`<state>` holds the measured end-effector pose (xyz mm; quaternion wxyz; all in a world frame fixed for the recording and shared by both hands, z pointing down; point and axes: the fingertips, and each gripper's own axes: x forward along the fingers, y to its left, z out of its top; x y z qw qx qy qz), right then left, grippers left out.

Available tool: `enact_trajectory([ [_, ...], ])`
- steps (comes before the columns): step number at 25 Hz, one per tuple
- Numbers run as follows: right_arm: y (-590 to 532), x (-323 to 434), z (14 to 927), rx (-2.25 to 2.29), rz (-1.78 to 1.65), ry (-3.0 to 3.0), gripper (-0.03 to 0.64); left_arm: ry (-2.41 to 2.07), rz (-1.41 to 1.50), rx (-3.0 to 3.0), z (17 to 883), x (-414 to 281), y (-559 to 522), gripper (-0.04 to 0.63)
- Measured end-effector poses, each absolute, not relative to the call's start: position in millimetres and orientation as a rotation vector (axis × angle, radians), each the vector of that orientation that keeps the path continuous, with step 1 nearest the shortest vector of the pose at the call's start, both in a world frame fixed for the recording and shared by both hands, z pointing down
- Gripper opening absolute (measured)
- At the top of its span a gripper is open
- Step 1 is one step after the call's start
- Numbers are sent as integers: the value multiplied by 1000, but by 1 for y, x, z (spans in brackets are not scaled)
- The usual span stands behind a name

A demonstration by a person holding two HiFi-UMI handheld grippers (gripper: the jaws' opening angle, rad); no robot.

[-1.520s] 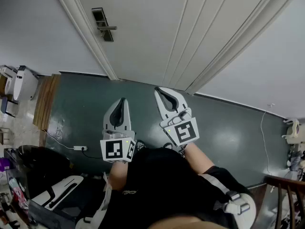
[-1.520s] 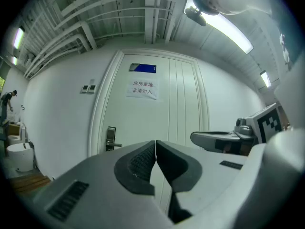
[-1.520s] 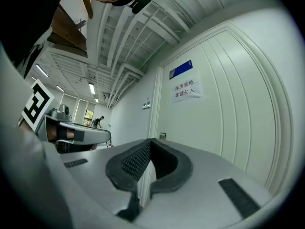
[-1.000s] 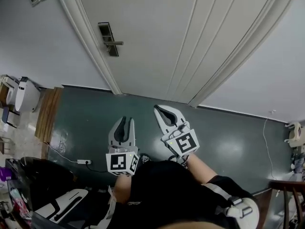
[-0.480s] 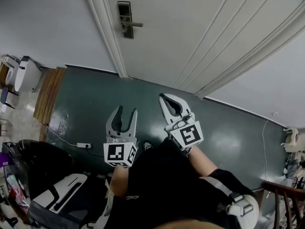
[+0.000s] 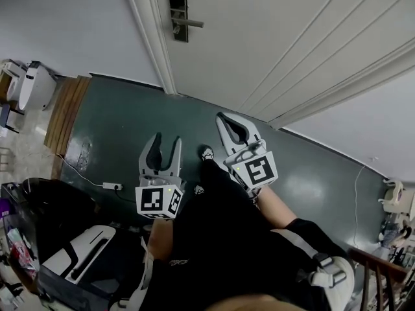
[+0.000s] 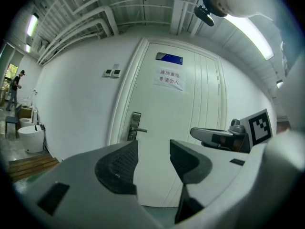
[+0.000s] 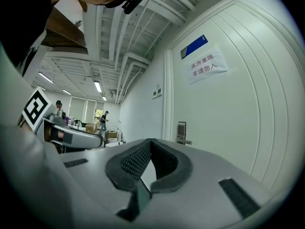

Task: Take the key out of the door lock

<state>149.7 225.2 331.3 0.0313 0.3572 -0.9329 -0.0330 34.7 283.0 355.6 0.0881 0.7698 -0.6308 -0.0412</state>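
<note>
As the jaws of the white left gripper (image 6: 166, 140) had just been spread, nothing between them, a grasp was judged prepared. The right gripper (image 6: 222, 118) was seen clenched and empty. The dark metal lock plate (image 6: 177, 15), its key not discernible, was found well ahead of both.

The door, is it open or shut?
Shut: the door lies flush within its frame, with no gap on the handle side.

We're in an office-like workspace: exposed ceiling pipes (image 7: 78, 32), strip lights (image 7: 32, 25), a paper notice (image 7: 169, 78) on a white door (image 7: 190, 111).
</note>
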Motion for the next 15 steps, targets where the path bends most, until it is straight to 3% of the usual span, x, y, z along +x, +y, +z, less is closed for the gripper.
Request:
enact_trajectory([
  [15,76,111,332,962,-59,-2957,8,-1914,-95,2224,351,17,141,193],
])
